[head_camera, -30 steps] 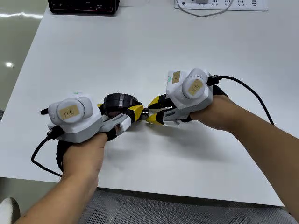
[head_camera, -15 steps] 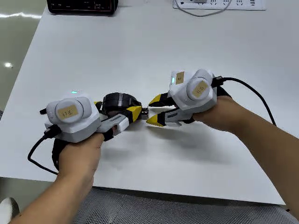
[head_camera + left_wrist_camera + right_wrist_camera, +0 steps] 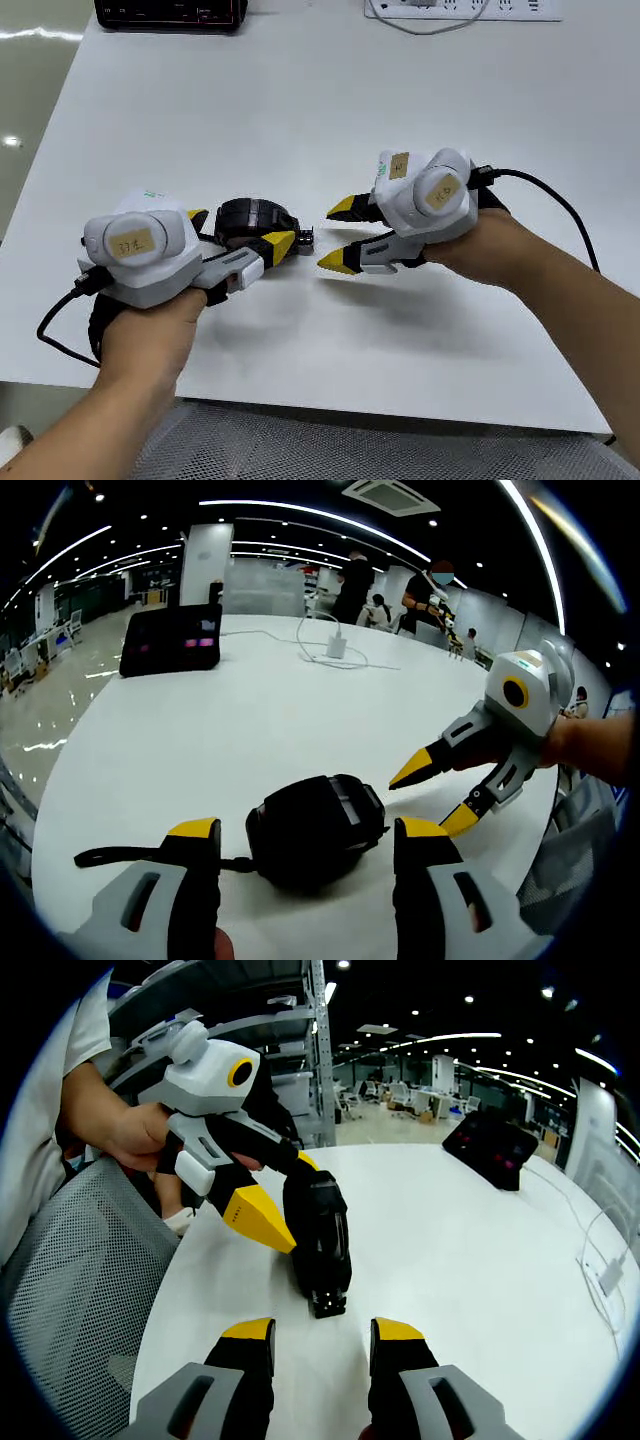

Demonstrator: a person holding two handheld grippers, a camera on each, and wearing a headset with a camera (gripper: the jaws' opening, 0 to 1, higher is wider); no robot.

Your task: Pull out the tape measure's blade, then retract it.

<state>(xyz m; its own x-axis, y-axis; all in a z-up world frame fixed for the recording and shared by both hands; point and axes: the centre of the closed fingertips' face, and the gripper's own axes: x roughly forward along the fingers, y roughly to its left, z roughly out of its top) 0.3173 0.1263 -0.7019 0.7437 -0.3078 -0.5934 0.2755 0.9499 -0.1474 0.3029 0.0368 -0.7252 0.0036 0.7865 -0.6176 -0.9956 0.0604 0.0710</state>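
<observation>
**Tape measure (image 3: 255,218) sits between the left gripper (image 3: 238,230) jaws, right gripper (image 3: 338,235) wide and empty**

Hard bits first: in the right gripper view the left gripper's far jaw is half lost behind the black tape measure. The hook (image 3: 328,1307) at its mouth is small and dark, tough to read. Up top in the head view, a power strip (image 3: 460,6) and a dark box (image 3: 170,10) are cut off by the edge. The tape measure lies on the white table (image 3: 300,100), flanked by the left gripper's spread jaws. In the left gripper view a sliver of table shows between one jaw and the tape measure, and a thin strap (image 3: 110,858) passes behind that jaw. The right gripper holds nothing, tips parted wide, just beside the hook end and not touching it
</observation>
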